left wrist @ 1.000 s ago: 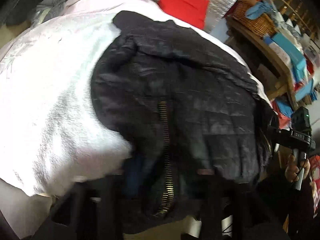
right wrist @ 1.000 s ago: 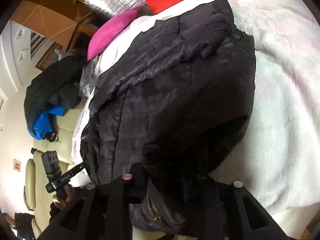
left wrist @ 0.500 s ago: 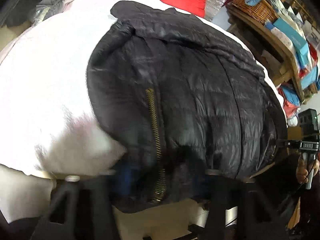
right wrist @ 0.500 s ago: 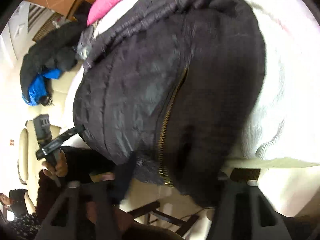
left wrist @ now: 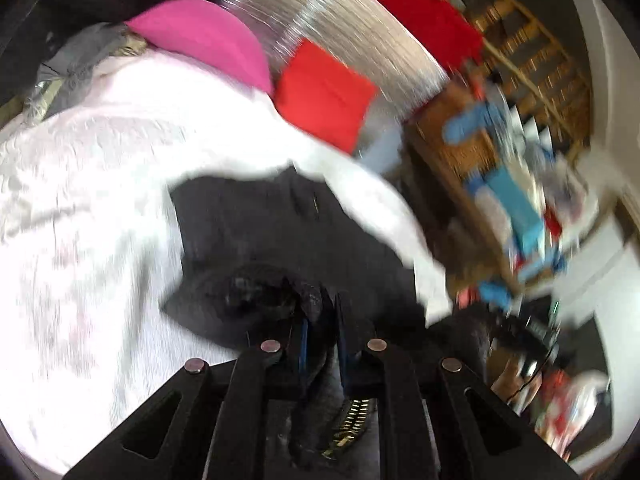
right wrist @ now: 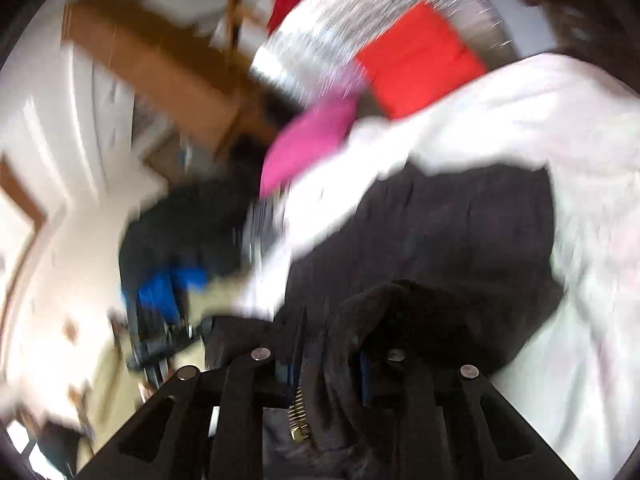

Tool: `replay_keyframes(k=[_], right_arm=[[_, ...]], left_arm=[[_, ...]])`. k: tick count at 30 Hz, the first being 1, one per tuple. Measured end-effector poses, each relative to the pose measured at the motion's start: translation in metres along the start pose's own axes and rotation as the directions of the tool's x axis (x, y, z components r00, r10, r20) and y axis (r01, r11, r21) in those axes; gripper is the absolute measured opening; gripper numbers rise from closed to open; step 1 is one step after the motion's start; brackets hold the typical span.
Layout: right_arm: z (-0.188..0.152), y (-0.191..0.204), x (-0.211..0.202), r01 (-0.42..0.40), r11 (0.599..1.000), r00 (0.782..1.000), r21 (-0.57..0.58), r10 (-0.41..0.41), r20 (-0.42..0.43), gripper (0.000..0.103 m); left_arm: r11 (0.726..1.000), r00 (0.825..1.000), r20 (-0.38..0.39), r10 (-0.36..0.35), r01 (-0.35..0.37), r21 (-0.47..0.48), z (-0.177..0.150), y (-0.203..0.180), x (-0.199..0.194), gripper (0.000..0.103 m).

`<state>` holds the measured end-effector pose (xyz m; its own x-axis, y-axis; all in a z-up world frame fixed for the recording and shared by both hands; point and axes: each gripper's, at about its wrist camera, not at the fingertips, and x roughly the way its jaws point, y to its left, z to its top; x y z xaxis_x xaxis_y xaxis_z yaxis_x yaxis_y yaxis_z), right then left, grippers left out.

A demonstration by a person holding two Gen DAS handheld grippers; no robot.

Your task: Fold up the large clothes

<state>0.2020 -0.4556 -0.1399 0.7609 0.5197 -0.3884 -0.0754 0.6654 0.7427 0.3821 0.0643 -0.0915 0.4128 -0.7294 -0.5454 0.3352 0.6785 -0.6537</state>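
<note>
While both views are smeared by motion blur, we can make out our left gripper (left wrist: 320, 344) at six o'clock of its frame, its two blue-lined fingers (left wrist: 303, 344) drawn close together and pinching a bunched fold of the black jacket (left wrist: 280, 232). A brass zipper (left wrist: 352, 424) hangs just below that pinch, between the gripper's black arms. Our right gripper (right wrist: 328, 356) sits likewise at six o'clock of its own frame, pressed onto another thick fold of the same jacket (right wrist: 452, 240), with the zipper teeth (right wrist: 298, 412) showing just under the fingers (right wrist: 294, 356).

Beyond each pinch the jacket runs up toward twelve o'clock and lies across the white bedspread (left wrist: 92, 200), which shows pale around the dark cloth on the far sides. In the right wrist view the bedspread (right wrist: 580, 168) fills the three o'clock side.

Farther off, at eleven o'clock in the left view, a pink cushion (left wrist: 208, 40) rests at the bedspread's far edge, and a red cushion (left wrist: 324, 100) lies just beside it at twelve o'clock, against a silver quilted panel (left wrist: 348, 28). At two to three o'clock stands a wooden shelf (left wrist: 460, 148) crowded with blue and red items too blurred to name.

In the right view the pink cushion (right wrist: 312, 140) and red cushion (right wrist: 420, 60) sit near twelve o'clock, and at nine o'clock a dark heap with a blue garment (right wrist: 160, 284) lies well apart from the bedspread. The left gripper's handle seems to appear near eight o'clock, though blur keeps us from being sure.
</note>
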Motion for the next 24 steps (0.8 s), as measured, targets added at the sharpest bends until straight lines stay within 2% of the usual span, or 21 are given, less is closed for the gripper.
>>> replay_keyframes(k=[2, 4, 6, 7, 8, 9, 11, 12, 13, 14, 15, 16, 18, 19, 20, 21, 22, 24], right_arm=[[0.032, -0.036, 0.005, -0.001, 0.994, 0.995, 0.112, -0.009, 0.095, 0.023], [0.063, -0.092, 0.022, 0.007, 0.961, 0.986, 0.277, -0.052, 0.156, 0.022], [0.075, -0.146, 0.049, 0.019, 0.906, 0.985, 0.423, -0.090, 0.149, 0.022], [0.076, -0.167, 0.062, 0.053, 0.885, 0.985, 0.463, -0.122, 0.119, 0.022], [0.070, -0.190, 0.076, 0.107, 0.858, 0.983, 0.503, -0.166, 0.074, 0.023], [0.063, -0.208, 0.085, 0.107, 0.831, 0.986, 0.545, -0.160, 0.051, 0.024], [0.056, -0.229, 0.089, -0.004, 0.768, 0.993, 0.641, -0.071, 0.091, 0.025], [0.062, -0.228, 0.088, -0.020, 0.757, 0.995, 0.653, -0.050, 0.089, 0.030], [0.067, -0.225, 0.086, -0.024, 0.769, 0.996, 0.638, -0.039, 0.084, 0.034], [0.071, -0.219, 0.085, -0.023, 0.793, 0.996, 0.609, -0.034, 0.083, 0.050], [0.074, -0.212, 0.081, -0.023, 0.816, 0.995, 0.578, -0.038, 0.093, 0.078], [0.075, -0.206, 0.076, -0.034, 0.823, 0.993, 0.567, -0.036, 0.112, 0.086], [0.074, -0.194, 0.065, -0.058, 0.834, 0.990, 0.549, -0.024, 0.142, 0.088], [0.075, -0.187, 0.061, -0.071, 0.848, 0.990, 0.526, -0.003, 0.138, 0.088], [0.075, -0.176, 0.060, -0.077, 0.866, 0.994, 0.494, 0.026, 0.110, 0.088], [0.073, -0.167, 0.064, -0.071, 0.876, 0.996, 0.478, 0.040, 0.076, 0.088], [0.071, -0.157, 0.066, -0.078, 0.887, 0.997, 0.455, 0.075, 0.024, 0.088], [0.065, -0.140, 0.073, -0.113, 0.902, 0.991, 0.416, 0.130, -0.011, 0.088]], left_arm=[[0.996, 0.999, 0.022, 0.026, -0.024, -0.081, 0.031, 0.016, 0.023, 0.012], [0.980, 0.998, 0.025, 0.058, -0.052, -0.193, 0.056, 0.047, 0.055, 0.013], [0.942, 0.993, -0.024, 0.116, -0.117, -0.314, 0.065, 0.087, 0.099, 0.015], [0.919, 0.986, -0.051, 0.161, -0.169, -0.357, 0.062, 0.103, 0.114, 0.015], [0.904, 0.983, -0.059, 0.175, -0.185, -0.385, 0.057, 0.114, 0.127, 0.015], [0.897, 0.986, -0.051, 0.157, -0.164, -0.410, 0.052, 0.121, 0.138, 0.020], [0.882, 0.994, 0.013, 0.112, -0.094, -0.461, 0.043, 0.133, 0.141, 0.020], [0.880, 0.995, 0.043, 0.092, -0.061, -0.471, 0.040, 0.136, 0.135, 0.022], [0.874, 0.994, 0.092, 0.064, -0.011, -0.486, 0.037, 0.138, 0.127, 0.027], [0.868, 0.991, 0.123, 0.049, 0.019, -0.497, 0.034, 0.139, 0.121, 0.031], [0.862, 0.989, 0.144, 0.044, 0.035, -0.505, 0.032, 0.139, 0.116, 0.043], [0.857, 0.986, 0.158, 0.051, 0.038, -0.514, 0.029, 0.138, 0.110, 0.049], [0.866, 0.987, 0.146, 0.069, 0.014, -0.500, 0.027, 0.129, 0.103, 0.050], [0.881, 0.988, 0.136, 0.079, -0.005, -0.474, 0.025, 0.120, 0.096, 0.052], [0.892, 0.987, 0.136, 0.084, -0.013, -0.453, 0.013, 0.108, 0.083, 0.053], [0.905, 0.986, 0.142, 0.082, -0.014, -0.425, 0.010, 0.098, 0.079, 0.061], [0.920, 0.987, 0.149, 0.060, 0.003, -0.392, 0.005, 0.087, 0.071, 0.071], [0.938, 0.990, 0.139, -0.009, 0.057, -0.342, -0.004, 0.068, 0.075, 0.073]])
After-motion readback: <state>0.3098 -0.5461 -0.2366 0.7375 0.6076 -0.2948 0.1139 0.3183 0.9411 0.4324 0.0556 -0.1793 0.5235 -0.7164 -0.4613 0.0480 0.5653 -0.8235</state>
